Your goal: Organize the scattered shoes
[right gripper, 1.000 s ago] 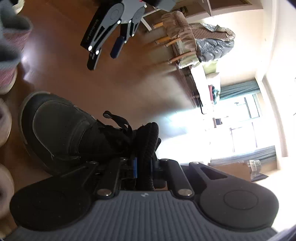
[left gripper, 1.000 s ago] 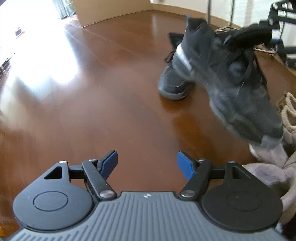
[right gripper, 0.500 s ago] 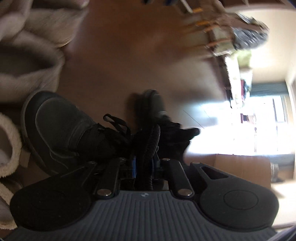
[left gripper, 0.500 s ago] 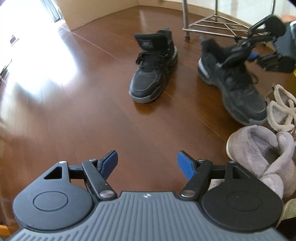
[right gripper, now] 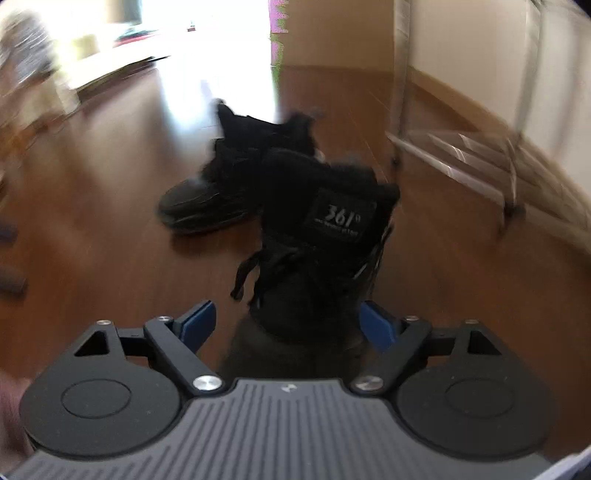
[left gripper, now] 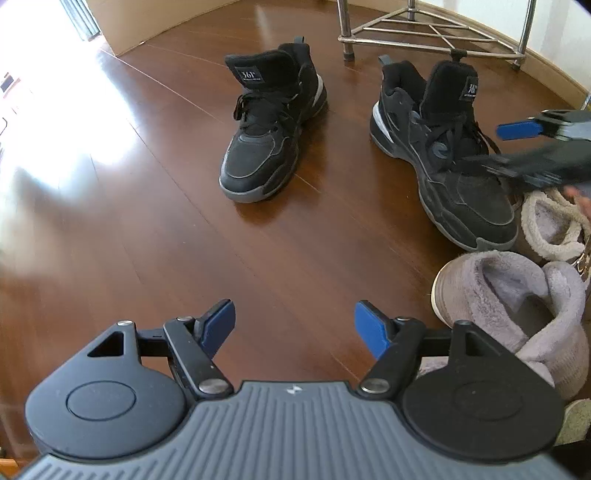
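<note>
Standing upright on the brown wooden floor (left gripper: 155,236) are two black lace-up high-top sneakers (left gripper: 267,129), near each other. The right gripper (right gripper: 286,326) has just been spreading its jaws; the nearer sneaker's (right gripper: 317,251) tongue sits between them unpinched. The left gripper (left gripper: 293,326) hangs spread and empty beside two fleecy slippers (left gripper: 517,295).

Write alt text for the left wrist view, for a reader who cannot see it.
Two black high-top sneakers, the left sneaker and the right sneaker, stand apart on a wooden floor before a metal rack. The left hand-held gripper is open and empty; the right hand-held gripper, blurred, is over the right sneaker beside fluffy slippers.
</note>
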Demonstrator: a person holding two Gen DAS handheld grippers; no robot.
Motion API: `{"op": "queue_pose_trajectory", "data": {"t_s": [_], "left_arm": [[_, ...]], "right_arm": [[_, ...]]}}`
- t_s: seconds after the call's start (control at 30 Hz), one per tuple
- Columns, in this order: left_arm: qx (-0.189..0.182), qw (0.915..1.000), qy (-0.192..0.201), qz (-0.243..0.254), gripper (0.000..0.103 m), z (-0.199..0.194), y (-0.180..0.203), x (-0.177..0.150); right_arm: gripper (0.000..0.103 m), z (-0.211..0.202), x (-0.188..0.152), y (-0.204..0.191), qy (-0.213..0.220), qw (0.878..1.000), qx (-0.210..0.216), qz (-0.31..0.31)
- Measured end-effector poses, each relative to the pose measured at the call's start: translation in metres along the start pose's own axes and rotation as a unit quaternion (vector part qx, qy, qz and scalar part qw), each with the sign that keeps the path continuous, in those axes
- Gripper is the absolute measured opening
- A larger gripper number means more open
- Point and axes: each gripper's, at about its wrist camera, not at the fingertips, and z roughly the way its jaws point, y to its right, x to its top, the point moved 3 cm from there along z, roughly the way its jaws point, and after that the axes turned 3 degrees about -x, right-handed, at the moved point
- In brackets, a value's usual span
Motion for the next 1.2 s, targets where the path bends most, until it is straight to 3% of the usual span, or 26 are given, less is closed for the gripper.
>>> {"op": "queue_pose_trajectory", "data": {"t_s": [0.07, 0.17, 0.27, 0.43, 0.7, 1.03, 1.17, 1.2], "left_arm": [[-0.003, 1.0000, 0.009, -0.001, 0.074, -0.003, -0.002, 0.000], [-0.006, 0.9997, 0.016, -0.014, 0.074, -0.005, -0.009, -0.002], [-0.012, 0.9993, 0.019, -0.029, 0.074, -0.003, -0.015, -0.005], [-0.017, 0.9995, 0.006, -0.027, 0.074, 0.006, -0.014, -0.011], [-0.016, 0.9997, -0.001, -0.019, 0.074, 0.013, -0.012, -0.009], [-0.013, 0.9998, -0.001, -0.013, 0.074, 0.018, -0.011, -0.012], [-0.005, 0.9999, 0.000, -0.016, 0.074, 0.017, -0.017, -0.013], [-0.006, 0.9998, 0.002, -0.018, 0.074, 0.017, -0.019, -0.014]], "right_arm": [[0.088, 0.017, 0.002, -0.003, -0.004, 1.000, -0.009, 0.023], [0.085, 0.040, 0.013, 0.009, -0.020, 1.000, -0.020, 0.007], [0.082, 0.066, 0.013, 0.012, -0.029, 0.998, 0.008, -0.047], [0.081, 0.070, 0.009, 0.017, -0.008, 0.992, 0.056, -0.111], [0.080, 0.074, 0.012, 0.021, 0.018, 0.987, 0.082, -0.139], [0.083, 0.075, 0.022, 0.018, 0.028, 0.982, 0.068, -0.175], [0.087, 0.038, 0.018, 0.004, 0.072, 0.982, 0.021, -0.172], [0.092, 0.022, 0.016, 0.002, 0.091, 0.982, 0.022, -0.162]]}}
